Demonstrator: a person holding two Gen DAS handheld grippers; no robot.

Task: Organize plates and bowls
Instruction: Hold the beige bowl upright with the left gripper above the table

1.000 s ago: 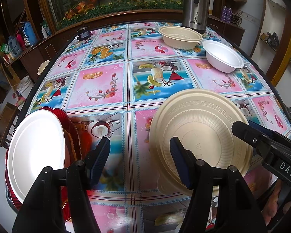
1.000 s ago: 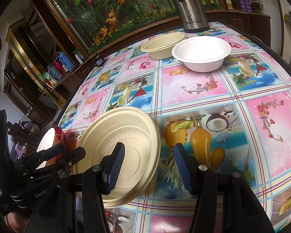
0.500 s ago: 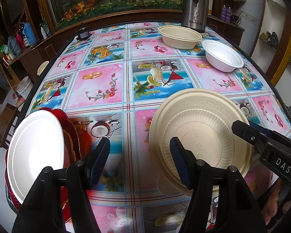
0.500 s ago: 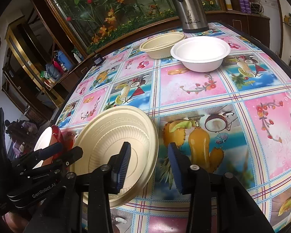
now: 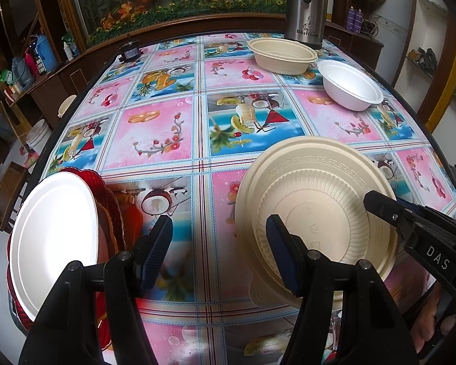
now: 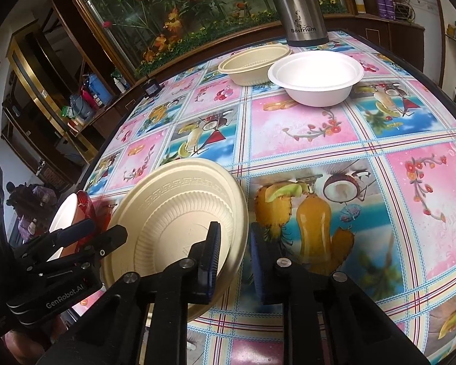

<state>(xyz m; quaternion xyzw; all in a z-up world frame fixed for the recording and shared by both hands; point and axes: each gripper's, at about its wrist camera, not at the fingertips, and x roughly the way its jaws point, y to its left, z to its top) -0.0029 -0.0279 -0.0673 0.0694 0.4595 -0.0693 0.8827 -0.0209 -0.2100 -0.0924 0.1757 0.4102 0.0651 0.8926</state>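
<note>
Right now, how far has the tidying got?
Partly done: a white plate already lies on red plates at the left. In hand: the right gripper is closing on the beige plate's rim; the left gripper is open. Left: the beige bowl and white bowl, unstacked.

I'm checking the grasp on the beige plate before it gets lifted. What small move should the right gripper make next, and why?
Probably close the right gripper a little further. Its fingers straddle the near rim of the beige plate, one inside and one outside, with a gap visible on the outer side, so the grip does not look firm yet. The left gripper is open over the tablecloth, holding nothing.
</note>
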